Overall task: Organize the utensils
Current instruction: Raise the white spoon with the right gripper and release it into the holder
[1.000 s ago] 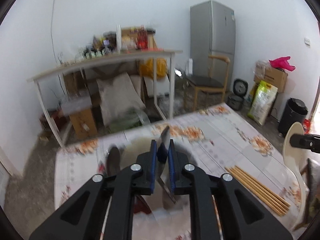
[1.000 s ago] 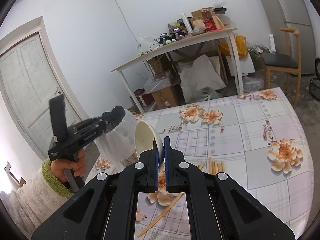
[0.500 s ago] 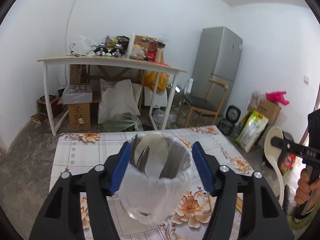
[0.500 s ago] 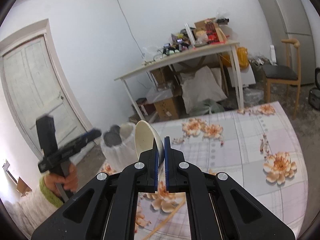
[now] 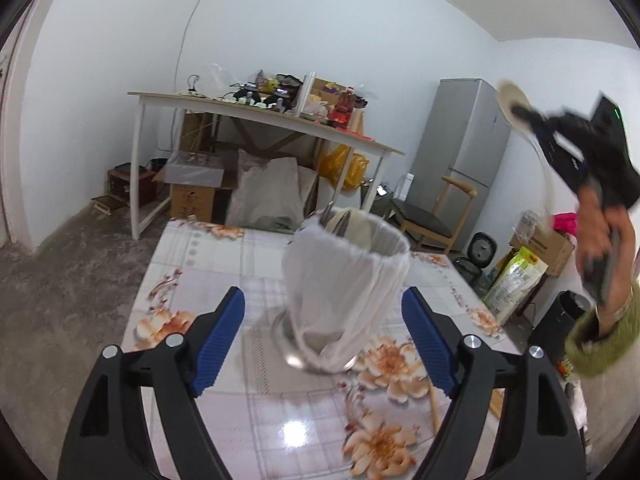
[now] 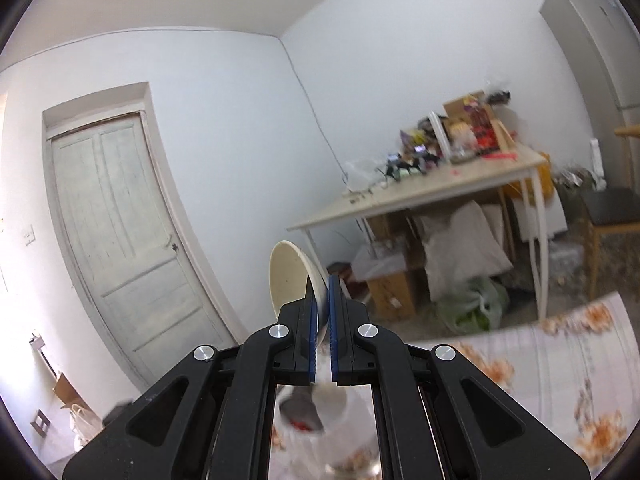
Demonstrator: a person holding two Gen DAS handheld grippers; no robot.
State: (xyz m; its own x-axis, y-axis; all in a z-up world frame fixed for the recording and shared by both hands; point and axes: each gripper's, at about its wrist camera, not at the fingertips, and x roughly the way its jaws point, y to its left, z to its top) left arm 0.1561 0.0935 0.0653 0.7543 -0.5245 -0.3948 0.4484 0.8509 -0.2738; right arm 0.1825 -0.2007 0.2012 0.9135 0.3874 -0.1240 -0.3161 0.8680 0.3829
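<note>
A metal utensil holder [image 5: 344, 288] wrapped in white plastic stands on the floral table and holds several utensils. My left gripper [image 5: 322, 326] is open, its blue pads on either side of the holder and apart from it. My right gripper [image 6: 323, 304] is shut on a cream ladle [image 6: 290, 276], bowl end up; it is held high at the upper right in the left wrist view [image 5: 516, 108]. The holder [image 6: 316, 416] shows blurred below the right gripper.
Wooden chopsticks [image 5: 434, 404] lie on the floral tablecloth [image 5: 256, 400] to the holder's right. A cluttered white desk [image 5: 256, 116], a fridge [image 5: 460, 156] and a wooden chair [image 5: 432, 216] stand behind. A door [image 6: 120, 232] is at the left.
My left gripper has let go of the utensil it dropped into the holder, opened wide and drawn back. My right gripper has lifted the ladle up above the holder.
</note>
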